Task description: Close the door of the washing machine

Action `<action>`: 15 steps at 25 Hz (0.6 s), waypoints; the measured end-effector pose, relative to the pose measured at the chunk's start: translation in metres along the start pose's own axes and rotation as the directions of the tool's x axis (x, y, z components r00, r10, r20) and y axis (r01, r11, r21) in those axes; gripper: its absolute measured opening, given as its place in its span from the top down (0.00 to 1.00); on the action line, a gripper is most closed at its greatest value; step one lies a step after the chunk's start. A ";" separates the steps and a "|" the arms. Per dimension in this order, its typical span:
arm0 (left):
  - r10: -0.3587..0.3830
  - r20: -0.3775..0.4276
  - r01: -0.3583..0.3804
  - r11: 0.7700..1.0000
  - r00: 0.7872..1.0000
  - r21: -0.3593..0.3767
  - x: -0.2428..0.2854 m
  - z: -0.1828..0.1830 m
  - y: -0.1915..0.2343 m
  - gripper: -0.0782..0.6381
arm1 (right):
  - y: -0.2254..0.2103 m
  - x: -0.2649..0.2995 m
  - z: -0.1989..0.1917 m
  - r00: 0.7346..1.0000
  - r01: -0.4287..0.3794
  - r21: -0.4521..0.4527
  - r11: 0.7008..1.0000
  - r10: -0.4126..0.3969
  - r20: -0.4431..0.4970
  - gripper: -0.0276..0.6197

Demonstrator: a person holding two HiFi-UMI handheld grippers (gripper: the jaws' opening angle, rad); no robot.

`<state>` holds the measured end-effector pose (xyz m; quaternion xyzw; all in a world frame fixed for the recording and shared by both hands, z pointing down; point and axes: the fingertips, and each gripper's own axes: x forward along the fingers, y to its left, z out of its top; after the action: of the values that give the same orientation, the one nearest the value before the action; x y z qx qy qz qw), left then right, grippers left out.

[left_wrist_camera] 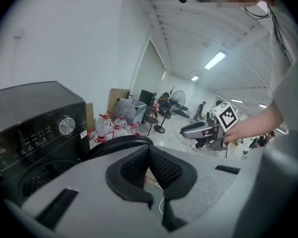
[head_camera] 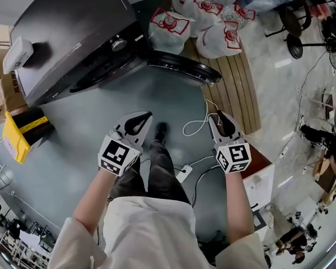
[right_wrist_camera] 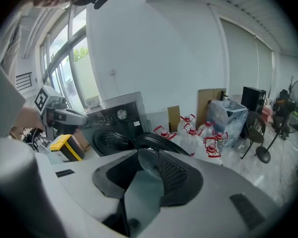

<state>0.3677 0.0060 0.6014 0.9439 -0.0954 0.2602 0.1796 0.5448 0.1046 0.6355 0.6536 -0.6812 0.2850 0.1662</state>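
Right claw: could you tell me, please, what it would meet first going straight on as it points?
Probably the open door, seen just beyond the right claw's tips, though depth is unclear.

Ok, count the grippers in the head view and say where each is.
2. The left gripper sits left of centre, the right gripper right of centre, both over the grey floor in front of the washing machine. None hidden.

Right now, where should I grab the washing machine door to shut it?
Probably the free rim, the end farthest from the washing machine. The round door stands swung wide open, hinged at the machine, so come from its outer face, the side toward the water bottles, and push it shut.
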 end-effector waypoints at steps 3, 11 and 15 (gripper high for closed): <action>-0.016 -0.012 0.016 1.000 1.000 -0.006 0.024 -0.007 0.005 0.88 | -0.020 0.023 -0.012 1.000 0.002 -0.012 1.000 -0.002 -0.020 0.73; -0.053 -0.070 0.052 0.998 0.996 -0.017 0.089 -0.052 0.006 0.88 | -0.089 0.079 -0.059 0.994 0.018 -0.120 0.993 -0.031 -0.103 0.73; -0.063 -0.092 0.061 0.998 0.994 -0.022 0.110 -0.076 0.010 0.88 | -0.118 0.106 -0.082 0.988 0.018 -0.172 0.985 -0.044 -0.151 0.73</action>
<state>0.4234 0.0164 0.7226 0.9316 -0.0601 0.2969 0.2008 0.6393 0.0718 0.7830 0.6236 -0.6778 0.2728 0.2781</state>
